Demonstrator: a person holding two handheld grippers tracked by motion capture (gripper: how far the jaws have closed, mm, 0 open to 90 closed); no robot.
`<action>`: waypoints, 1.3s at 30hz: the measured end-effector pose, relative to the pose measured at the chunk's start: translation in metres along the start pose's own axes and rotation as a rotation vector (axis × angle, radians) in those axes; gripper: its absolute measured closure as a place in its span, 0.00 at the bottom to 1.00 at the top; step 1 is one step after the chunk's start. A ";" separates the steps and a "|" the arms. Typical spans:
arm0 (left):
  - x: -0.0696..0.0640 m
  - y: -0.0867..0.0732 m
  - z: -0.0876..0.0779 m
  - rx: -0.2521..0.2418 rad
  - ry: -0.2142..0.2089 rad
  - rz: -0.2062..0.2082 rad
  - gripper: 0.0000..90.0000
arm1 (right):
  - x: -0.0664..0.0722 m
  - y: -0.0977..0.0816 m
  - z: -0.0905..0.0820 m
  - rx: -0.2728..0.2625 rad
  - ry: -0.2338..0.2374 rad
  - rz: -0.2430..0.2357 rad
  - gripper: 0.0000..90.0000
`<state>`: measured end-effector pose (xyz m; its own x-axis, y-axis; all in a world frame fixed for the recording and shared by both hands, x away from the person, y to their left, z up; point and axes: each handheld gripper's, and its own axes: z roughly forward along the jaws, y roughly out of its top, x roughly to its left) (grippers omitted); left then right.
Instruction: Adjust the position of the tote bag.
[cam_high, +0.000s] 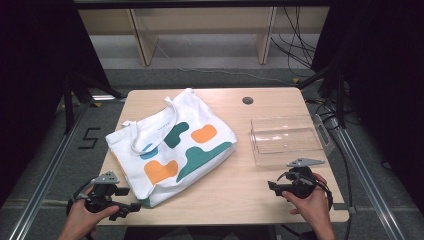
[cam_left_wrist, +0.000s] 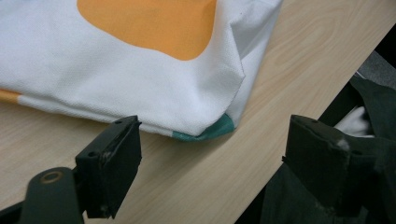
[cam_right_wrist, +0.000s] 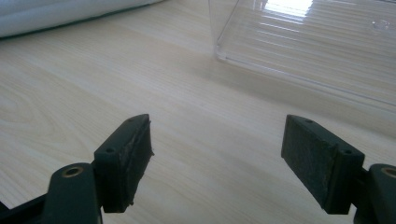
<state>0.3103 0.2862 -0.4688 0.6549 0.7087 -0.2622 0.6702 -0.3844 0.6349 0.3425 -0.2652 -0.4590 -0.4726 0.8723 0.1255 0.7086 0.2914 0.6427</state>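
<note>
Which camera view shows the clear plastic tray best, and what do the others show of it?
The high view: the whole clear plastic tray lies on the table, right of the tote bag. The right gripper view catches its near corner and ribbed bottom.

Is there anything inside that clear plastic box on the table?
No, the clear plastic box is empty in the high view; only the wooden table shows through its bottom.
</note>
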 end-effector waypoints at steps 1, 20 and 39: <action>0.001 0.000 -0.001 0.018 0.004 0.021 0.20 | 0.001 0.000 -0.001 0.016 0.003 0.017 0.28; 0.002 0.001 -0.004 -0.002 0.052 0.050 0.23 | 0.000 0.000 0.001 0.024 0.001 -0.037 0.28; -0.015 0.015 0.026 0.061 0.045 0.263 0.70 | 0.006 0.001 0.005 0.068 0.060 -0.021 0.28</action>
<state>0.3201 0.2548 -0.4740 0.7942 0.6046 -0.0608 0.4997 -0.5929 0.6315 0.3423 -0.2577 -0.4613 -0.5165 0.8414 0.1592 0.7312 0.3367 0.5932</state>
